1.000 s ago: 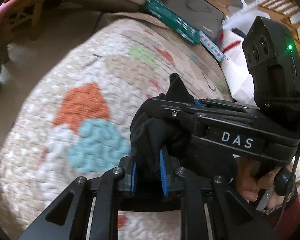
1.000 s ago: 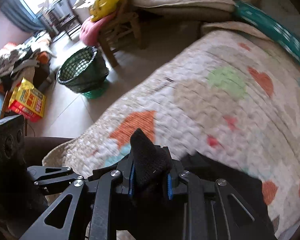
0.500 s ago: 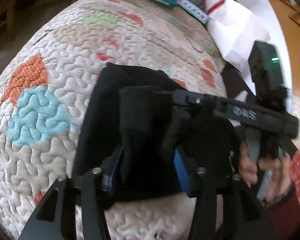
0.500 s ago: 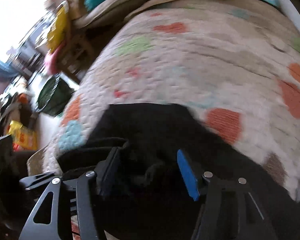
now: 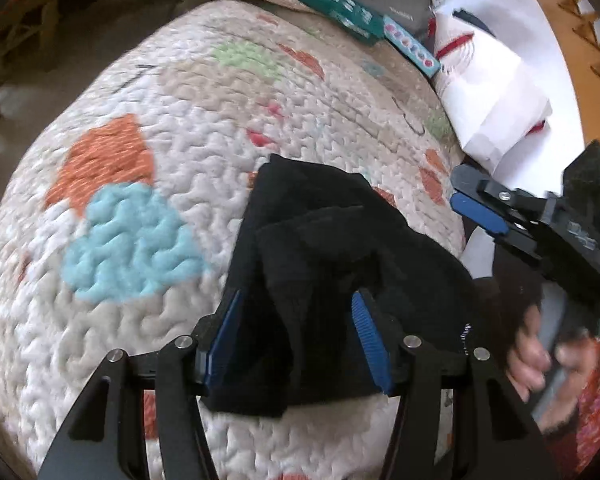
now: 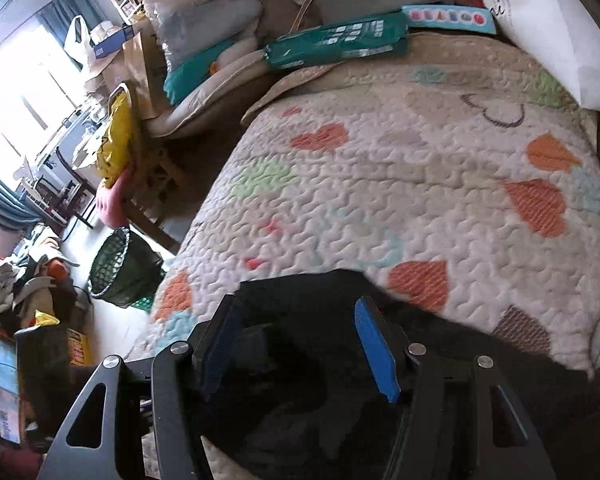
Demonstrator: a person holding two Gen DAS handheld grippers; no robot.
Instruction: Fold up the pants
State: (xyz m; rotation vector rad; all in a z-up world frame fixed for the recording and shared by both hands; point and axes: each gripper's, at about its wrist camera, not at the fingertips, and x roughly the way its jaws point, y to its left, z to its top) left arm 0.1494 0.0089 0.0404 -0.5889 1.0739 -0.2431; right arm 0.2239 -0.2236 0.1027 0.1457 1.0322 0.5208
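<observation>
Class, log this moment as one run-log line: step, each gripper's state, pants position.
step: fold pants | left gripper: open | right gripper: open | pants: bunched on quilt, between open jaws

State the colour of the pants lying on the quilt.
Black pants; clearest in the left wrist view.

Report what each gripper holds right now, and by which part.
Nothing. The left gripper and right gripper are both open, fingers spread around the black pants lying on the quilt.
</observation>
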